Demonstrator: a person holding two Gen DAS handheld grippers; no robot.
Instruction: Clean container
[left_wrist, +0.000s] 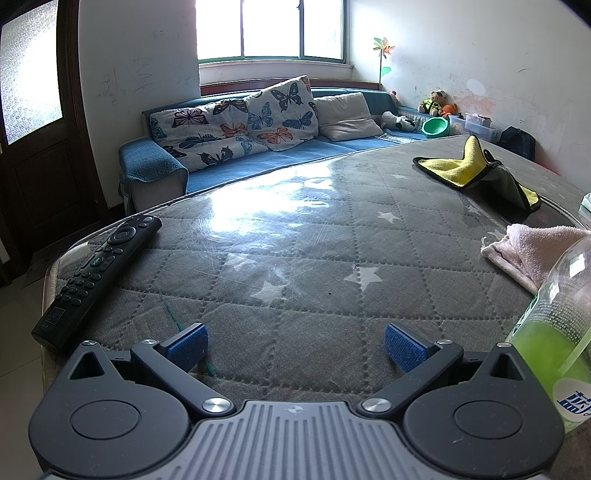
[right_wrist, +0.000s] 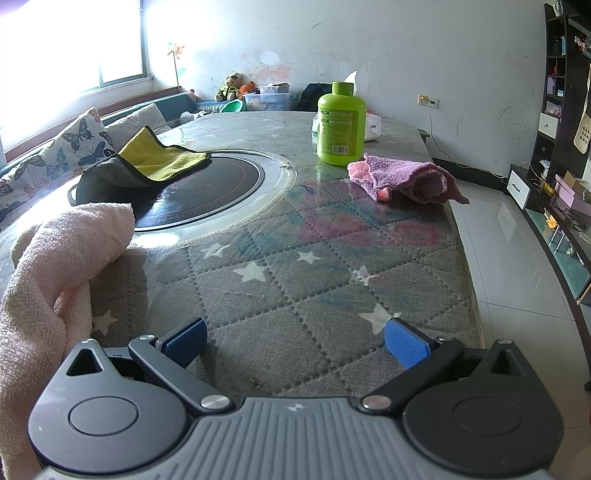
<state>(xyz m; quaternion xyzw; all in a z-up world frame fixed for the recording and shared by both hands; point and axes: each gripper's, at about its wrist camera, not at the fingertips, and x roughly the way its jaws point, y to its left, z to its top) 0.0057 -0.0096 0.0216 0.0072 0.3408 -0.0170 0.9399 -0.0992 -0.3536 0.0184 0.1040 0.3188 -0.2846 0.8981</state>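
A clear bottle (left_wrist: 554, 332) with a green label stands at the right edge of the left wrist view, close beside my left gripper (left_wrist: 295, 347). That gripper is open over the grey star-patterned table cover, with nothing between its blue pads. A pale pink towel (left_wrist: 535, 254) lies just behind the bottle and also shows in the right wrist view (right_wrist: 55, 277). My right gripper (right_wrist: 295, 345) is open and empty near the table's front edge. Far across the table stands a lime-green capped bottle (right_wrist: 340, 123), and a pink-purple towel (right_wrist: 406, 179) lies in front of it.
A yellow and grey cloth (right_wrist: 159, 158) drapes over the rim of a round black cooktop (right_wrist: 207, 192) set into the table. A black remote (left_wrist: 99, 273) lies at the table's left edge. A blue sofa (left_wrist: 258, 155) runs behind the table; tiled floor (right_wrist: 517, 258) lies to the right.
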